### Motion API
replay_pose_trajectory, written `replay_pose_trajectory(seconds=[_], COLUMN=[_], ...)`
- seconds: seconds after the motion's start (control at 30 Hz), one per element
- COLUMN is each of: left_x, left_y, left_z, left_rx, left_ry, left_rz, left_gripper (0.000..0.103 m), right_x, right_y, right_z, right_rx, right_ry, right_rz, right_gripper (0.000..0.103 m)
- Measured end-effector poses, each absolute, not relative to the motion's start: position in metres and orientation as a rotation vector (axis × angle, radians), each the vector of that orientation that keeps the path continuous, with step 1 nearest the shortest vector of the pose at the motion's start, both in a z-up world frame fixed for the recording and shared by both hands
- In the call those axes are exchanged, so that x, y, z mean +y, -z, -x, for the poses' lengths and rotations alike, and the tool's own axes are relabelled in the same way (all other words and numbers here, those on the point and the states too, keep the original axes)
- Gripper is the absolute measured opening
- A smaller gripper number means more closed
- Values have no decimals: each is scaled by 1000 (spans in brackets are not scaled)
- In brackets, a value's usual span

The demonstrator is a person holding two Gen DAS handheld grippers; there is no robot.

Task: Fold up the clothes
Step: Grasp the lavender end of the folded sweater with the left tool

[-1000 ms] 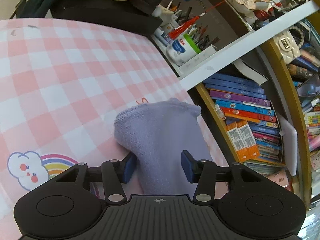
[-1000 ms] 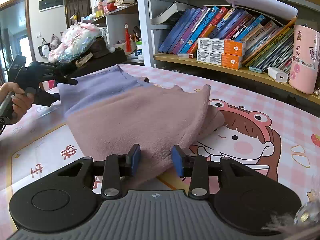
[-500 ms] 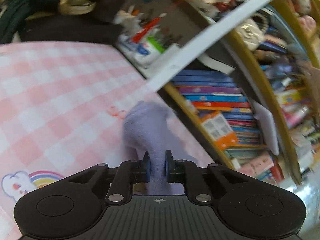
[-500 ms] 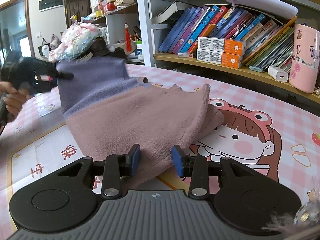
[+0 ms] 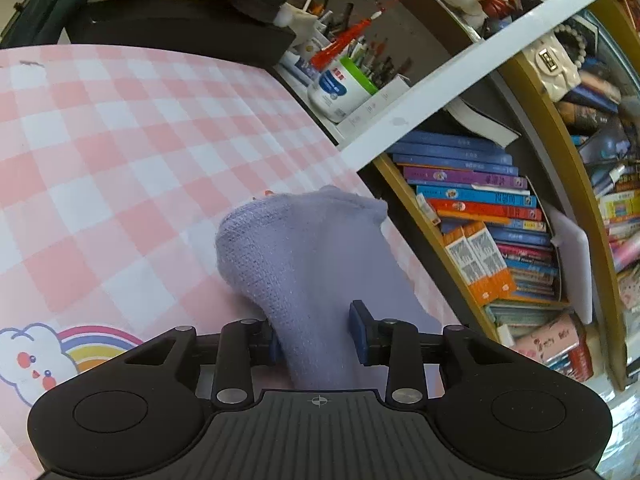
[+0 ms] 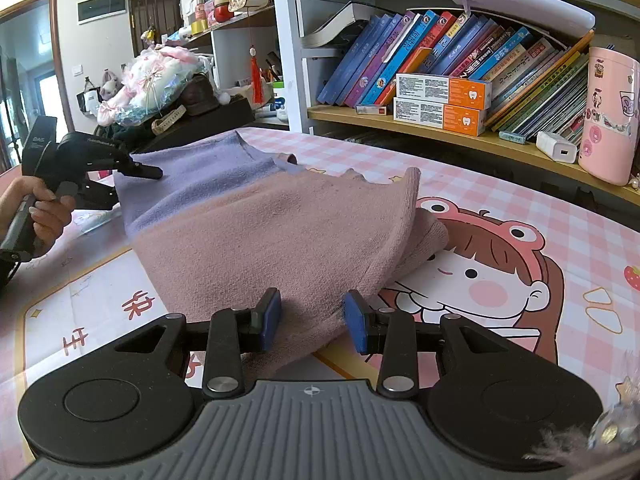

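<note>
Half a second back my left gripper (image 5: pixel 316 336) was pinched tight on the lilac end of the sweater (image 6: pixel 260 232) and had it raised; now that end sits lower again and the jaws have just been opening, with the knit bunched between them. The blue pad on one side lies against the cloth, the other stands a little clear, so I cannot call it a firm hold.

Largest first: the table (image 6: pixel 500 208), covered in a pink checked cloth printed with a cartoon girl in a frog hat, carries everything. Behind it runs a bookshelf (image 6: pixel 440 128) packed with leaning books (image 6: pixel 404 56) and two orange-and-white boxes (image 6: pixel 440 100).

Across the near part of the table the sweater drapes like a tent, mauve toward me and lilac at the far left, where my left hand (image 6: pixel 36 216) holds its tool at the garment's edge.

My right gripper (image 6: pixel 312 316) has not shifted. Its jaws stand partly apart with the mauve hem lying between the blue pads; neither pad visibly presses it.
</note>
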State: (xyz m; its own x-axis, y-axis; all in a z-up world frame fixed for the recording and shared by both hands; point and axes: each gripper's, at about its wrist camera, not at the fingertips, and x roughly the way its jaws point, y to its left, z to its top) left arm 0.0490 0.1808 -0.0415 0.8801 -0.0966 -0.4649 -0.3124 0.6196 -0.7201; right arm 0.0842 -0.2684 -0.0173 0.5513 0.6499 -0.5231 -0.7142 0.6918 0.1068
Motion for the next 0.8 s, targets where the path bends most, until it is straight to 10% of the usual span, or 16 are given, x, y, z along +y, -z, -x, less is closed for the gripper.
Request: replay_pose_trajectory(seconds=[0.3, 0.8], left_x=[187, 239], left_y=[40, 36], left_z=[-53, -4], left_rx=[511, 448], left_ry=[-101, -194], left_rz=[860, 849], left_gripper=[13, 14], right_x=[-261, -194], right_y=[16, 16], right_z=[-79, -66], right_rx=[537, 524], right_ry=[-785, -868], right_rz=[168, 206], right_gripper=[35, 35])
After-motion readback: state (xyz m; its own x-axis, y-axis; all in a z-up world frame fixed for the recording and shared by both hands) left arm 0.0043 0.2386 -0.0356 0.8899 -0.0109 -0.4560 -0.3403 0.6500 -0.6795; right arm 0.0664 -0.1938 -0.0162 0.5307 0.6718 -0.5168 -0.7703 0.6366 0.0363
